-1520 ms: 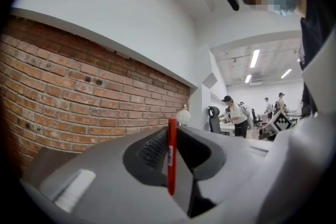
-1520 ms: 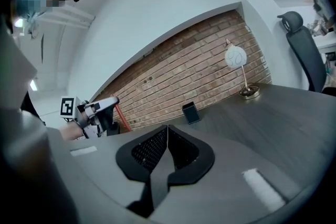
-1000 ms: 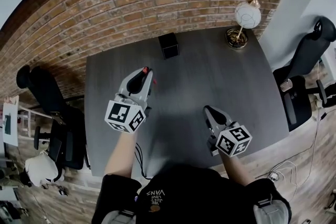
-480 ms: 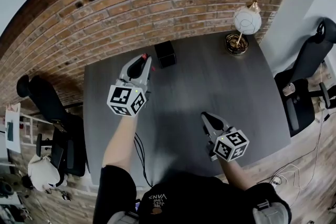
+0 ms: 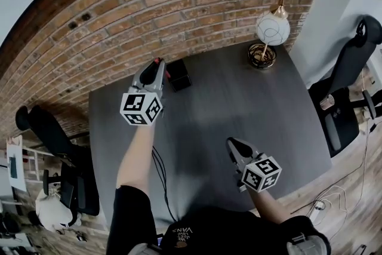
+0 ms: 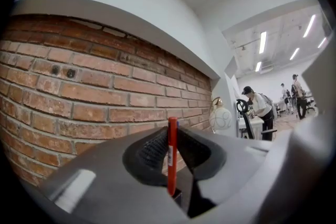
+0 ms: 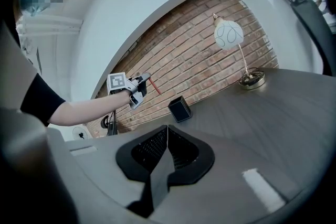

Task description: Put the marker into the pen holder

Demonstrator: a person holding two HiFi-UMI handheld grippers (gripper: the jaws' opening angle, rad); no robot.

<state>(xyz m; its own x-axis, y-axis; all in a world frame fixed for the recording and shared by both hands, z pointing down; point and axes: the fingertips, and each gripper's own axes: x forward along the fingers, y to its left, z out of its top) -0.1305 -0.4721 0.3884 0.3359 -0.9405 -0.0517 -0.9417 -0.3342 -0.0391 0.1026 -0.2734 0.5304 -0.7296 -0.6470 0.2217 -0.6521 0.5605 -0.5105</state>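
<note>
1. Marker (image 6: 171, 155), red. It is pinched between the ribbed pads of the left claw (image 6: 172, 152). Its long axis runs upright across the jaws in the left gripper view, with one end sticking up past the pads and the other hanging below them.
2. Left claw: closed on the marker, carried on an outstretched arm above the desk (image 5: 239, 110), close to the brick wall.
3. Pen holder (image 5: 179, 75), a black square cup. It stands open end up on the far part of the desk, just beside the left claw's tip on the person's right. In the right gripper view the holder (image 7: 179, 108) sits below and to the right of the raised claw, and the marker (image 7: 153, 85) slants down toward it.
4. Judgement: the lower end appears short of the opening, so the move is rightward, then down, with the axis kept near upright.
5. Right claw (image 7: 165, 150): jaws together with nothing between them, near the body and well apart from the holder. The left claw is the nearer one.
</note>
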